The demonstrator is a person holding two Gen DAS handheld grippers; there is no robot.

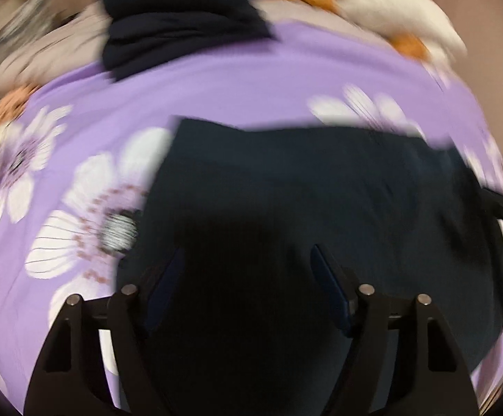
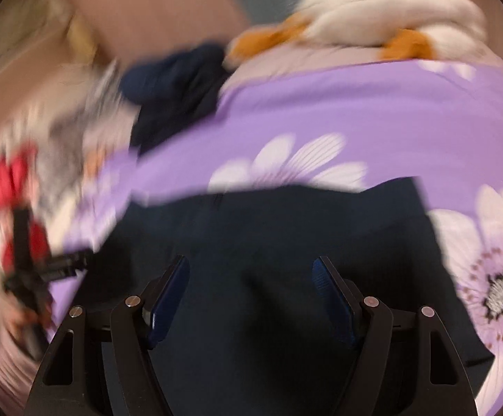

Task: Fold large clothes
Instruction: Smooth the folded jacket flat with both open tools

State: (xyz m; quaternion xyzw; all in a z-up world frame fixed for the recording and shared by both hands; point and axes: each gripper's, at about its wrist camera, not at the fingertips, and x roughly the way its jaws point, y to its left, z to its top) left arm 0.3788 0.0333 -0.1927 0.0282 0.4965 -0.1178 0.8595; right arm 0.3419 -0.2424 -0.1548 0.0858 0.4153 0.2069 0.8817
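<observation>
Left gripper: jaws wide apart, grasping nothing, poised low over the dark garment. Blur throughout; fabric detail is poor.

The dark garment lies spread flat on the purple flowered bedsheet, its straight far edge running across the sheet. It looks laid out this way so an edge can be pinched and carried over.

Right gripper: also spread wide, empty, over the same garment; likely both are set to take one side together.

Toward the sheet's far edge: a rumpled dark bundle, probably awaiting its turn, then a white and orange plush toy at the far right corner.
</observation>
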